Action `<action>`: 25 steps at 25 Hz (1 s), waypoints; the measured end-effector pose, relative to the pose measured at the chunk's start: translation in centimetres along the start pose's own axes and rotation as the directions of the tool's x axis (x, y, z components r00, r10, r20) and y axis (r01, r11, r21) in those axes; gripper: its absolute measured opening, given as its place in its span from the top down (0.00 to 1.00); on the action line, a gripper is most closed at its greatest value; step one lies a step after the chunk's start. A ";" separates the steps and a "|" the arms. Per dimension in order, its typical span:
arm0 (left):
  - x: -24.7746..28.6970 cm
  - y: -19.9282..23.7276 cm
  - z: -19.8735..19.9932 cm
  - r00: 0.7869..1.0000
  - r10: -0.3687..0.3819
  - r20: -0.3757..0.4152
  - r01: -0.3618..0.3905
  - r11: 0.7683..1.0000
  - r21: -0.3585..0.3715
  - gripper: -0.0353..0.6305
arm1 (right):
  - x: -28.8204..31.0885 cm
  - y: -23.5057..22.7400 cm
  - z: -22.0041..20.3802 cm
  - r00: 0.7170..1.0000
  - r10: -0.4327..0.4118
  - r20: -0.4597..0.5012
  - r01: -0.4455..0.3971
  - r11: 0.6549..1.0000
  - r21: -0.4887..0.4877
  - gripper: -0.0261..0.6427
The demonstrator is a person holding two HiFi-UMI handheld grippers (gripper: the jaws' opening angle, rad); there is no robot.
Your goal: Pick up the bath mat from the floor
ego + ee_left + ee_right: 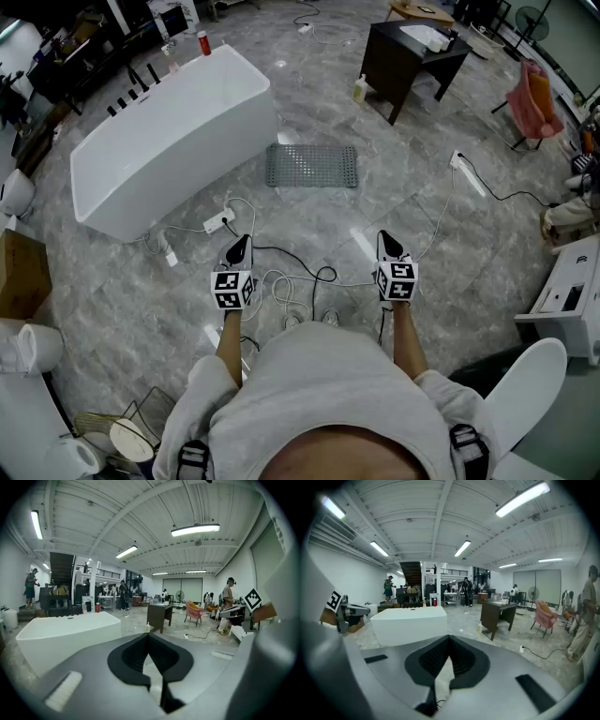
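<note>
hand-held grippers (238,246) (388,244) well short of mat (311,165)

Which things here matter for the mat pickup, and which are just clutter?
Job: bath mat; left gripper and right gripper, both shut and empty.
Clutter: bathtub, dark table, power strip, cables, pink chair, bottle.

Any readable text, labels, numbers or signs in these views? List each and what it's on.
No readable text in any view.
Marker cube on the left gripper: black-and-white square patterns, no letters. Same on the right gripper.
Red bottle on the bathtub rim: label too small to read.
Pale bottle beside the dark table: too small to read.
</note>
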State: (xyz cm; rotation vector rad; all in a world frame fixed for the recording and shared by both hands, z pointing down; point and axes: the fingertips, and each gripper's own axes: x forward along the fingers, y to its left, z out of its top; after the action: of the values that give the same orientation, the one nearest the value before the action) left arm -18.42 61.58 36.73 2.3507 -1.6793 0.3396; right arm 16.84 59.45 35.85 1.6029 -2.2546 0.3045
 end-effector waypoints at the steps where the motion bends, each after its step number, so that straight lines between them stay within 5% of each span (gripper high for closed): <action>1: 0.1 -0.1 0.1 1.000 0.000 0.002 0.000 1.000 0.000 0.93 | 0.0 0.0 -0.1 1.000 0.000 -0.001 0.000 1.000 0.000 0.94; 14: 0.5 -1.3 0.8 0.999 -0.041 0.036 0.042 0.999 -0.019 0.92 | -0.4 0.7 0.3 0.999 0.014 0.037 -0.013 1.000 -0.028 0.94; 15: 0.6 -1.7 0.9 0.997 -0.062 0.042 0.063 0.998 -0.022 0.83 | -0.4 1.0 0.5 0.998 0.032 0.046 -0.031 0.999 -0.031 0.92; 17: 0.8 -2.4 1.0 0.994 -0.094 0.047 0.096 0.995 -0.026 0.64 | -0.3 1.2 0.7 0.997 0.060 0.056 -0.059 0.998 -0.026 0.63; 25: 0.7 -3.2 0.2 0.996 -0.086 0.025 0.088 0.994 -0.061 0.59 | -1.0 0.2 0.9 0.996 0.047 0.070 -0.046 0.999 -0.029 0.58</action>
State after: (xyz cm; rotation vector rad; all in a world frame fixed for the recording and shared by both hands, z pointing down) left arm -15.15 61.90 36.56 2.3821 -1.5680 0.2427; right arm 16.76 60.03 34.70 1.5727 -2.3416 0.2310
